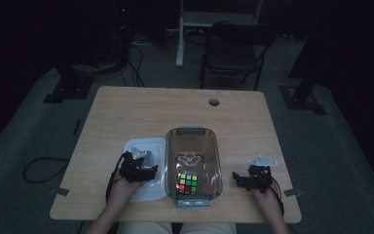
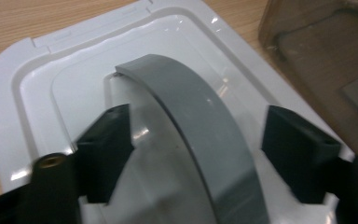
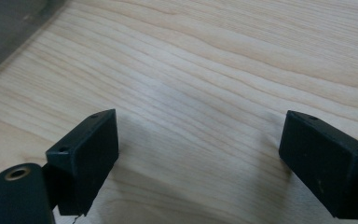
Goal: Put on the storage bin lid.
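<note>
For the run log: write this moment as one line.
left claw: open, astride grey handle of white lid | right claw: open over table | cube: in bin

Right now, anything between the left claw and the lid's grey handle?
Nothing visible. The grey handle already sits between the left claw's jaws, gaps showing on both sides, above the white lid.
</note>
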`<state>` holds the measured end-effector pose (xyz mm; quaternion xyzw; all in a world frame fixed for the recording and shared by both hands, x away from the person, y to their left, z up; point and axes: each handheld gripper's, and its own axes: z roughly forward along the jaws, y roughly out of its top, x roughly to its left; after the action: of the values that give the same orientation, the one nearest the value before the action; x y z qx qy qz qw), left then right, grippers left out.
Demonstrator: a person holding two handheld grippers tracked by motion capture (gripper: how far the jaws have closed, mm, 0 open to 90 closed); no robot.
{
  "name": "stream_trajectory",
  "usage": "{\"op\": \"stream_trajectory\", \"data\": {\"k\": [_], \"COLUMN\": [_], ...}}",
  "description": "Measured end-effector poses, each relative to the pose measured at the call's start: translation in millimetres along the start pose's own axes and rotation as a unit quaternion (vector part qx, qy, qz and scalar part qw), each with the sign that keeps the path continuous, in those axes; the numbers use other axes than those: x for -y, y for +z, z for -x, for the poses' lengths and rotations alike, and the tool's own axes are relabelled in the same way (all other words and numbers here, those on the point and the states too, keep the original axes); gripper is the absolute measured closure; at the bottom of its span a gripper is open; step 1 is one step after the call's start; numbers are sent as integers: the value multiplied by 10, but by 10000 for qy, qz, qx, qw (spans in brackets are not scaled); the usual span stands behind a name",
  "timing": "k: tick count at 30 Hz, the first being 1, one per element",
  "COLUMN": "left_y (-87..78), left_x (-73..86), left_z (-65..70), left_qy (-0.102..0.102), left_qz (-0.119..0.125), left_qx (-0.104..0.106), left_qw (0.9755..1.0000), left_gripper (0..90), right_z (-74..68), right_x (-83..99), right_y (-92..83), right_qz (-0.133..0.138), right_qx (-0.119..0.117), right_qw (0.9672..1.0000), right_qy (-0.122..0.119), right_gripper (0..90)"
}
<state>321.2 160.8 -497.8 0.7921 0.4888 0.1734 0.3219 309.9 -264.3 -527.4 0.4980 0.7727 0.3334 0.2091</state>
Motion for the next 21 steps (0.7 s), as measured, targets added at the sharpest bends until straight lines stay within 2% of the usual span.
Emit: {"op": "stream_trajectory", "data": {"k": [3, 4, 7, 8, 16, 21], "left_y": [-10, -16, -39, -45, -69, -137], "left_x": [14, 14, 7, 6, 27, 26], "left_z": [-44, -46, -65, -77, -229, -319], "left_qy": [-86, -66, -25, 20, -214, -362], "left_qz": [29, 37, 47, 39, 121, 221], "left_qx": [54, 51, 7, -48, 3, -26], "left_qw": [9999, 10000, 10000, 10000, 9997, 9991], "left_gripper": [430, 485, 575, 579, 683, 688], "right_z": [-21, -33, -64, -73, -205, -273], "right_x": [0, -2, -17, -22, -59, -92], "right_y": [-3, -3, -2, -4, -10, -15], "right_qz": [29, 49, 77, 86, 183, 246], "right_qx": [-53, -72, -176, -189, -441, -607], "right_qw": [10000, 10000, 9998, 9998, 9988, 9978], "right_qy": [-2, 5, 17, 8, -54, -65], "right_gripper": [117, 117, 117, 117, 117, 117]}}
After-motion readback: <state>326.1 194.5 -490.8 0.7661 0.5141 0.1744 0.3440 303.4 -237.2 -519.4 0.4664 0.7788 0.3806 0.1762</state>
